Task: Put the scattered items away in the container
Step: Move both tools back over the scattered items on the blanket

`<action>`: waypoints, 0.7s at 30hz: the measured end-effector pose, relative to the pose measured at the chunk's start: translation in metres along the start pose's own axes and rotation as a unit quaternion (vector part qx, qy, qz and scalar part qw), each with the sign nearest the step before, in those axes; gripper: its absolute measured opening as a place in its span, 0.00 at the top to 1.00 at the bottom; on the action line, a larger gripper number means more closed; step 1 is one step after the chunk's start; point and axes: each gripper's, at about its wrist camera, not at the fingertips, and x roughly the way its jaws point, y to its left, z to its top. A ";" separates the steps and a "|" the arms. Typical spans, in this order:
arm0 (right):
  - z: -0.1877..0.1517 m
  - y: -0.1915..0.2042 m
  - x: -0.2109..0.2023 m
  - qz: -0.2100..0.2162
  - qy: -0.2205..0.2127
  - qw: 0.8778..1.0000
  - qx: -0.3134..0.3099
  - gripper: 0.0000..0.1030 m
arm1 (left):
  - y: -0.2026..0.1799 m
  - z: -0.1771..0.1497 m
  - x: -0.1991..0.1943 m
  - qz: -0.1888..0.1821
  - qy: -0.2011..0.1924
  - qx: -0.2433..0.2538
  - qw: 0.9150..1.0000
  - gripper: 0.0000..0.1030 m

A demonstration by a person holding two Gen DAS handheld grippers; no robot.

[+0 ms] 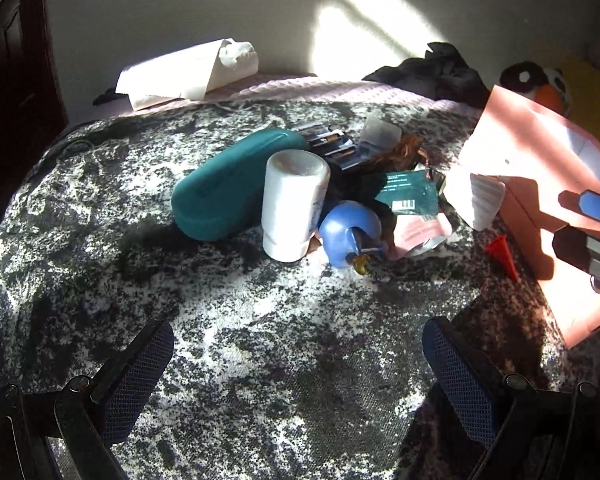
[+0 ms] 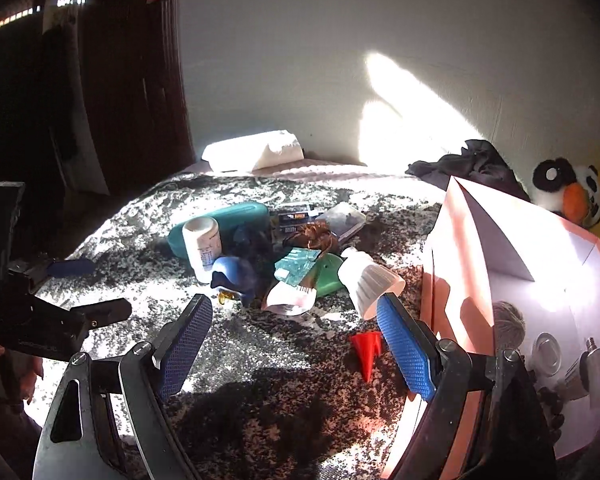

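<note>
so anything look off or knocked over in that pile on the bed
The white bottle lies tipped on its side beside the pink box, on the heap. The small red cone also lies toppled, alone in front of the box. Nothing looks spilled or broken.

A mottled grey blanket [image 1: 228, 344] carries a teal case [image 1: 224, 184], white bottle [image 1: 292, 204] and pink box [image 2: 512, 280].
</note>
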 end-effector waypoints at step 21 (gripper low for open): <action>-0.026 -0.040 0.076 -0.062 0.108 0.992 0.021 0.32 | 0.009 0.050 0.077 -0.053 -0.011 -0.038 0.998 0.01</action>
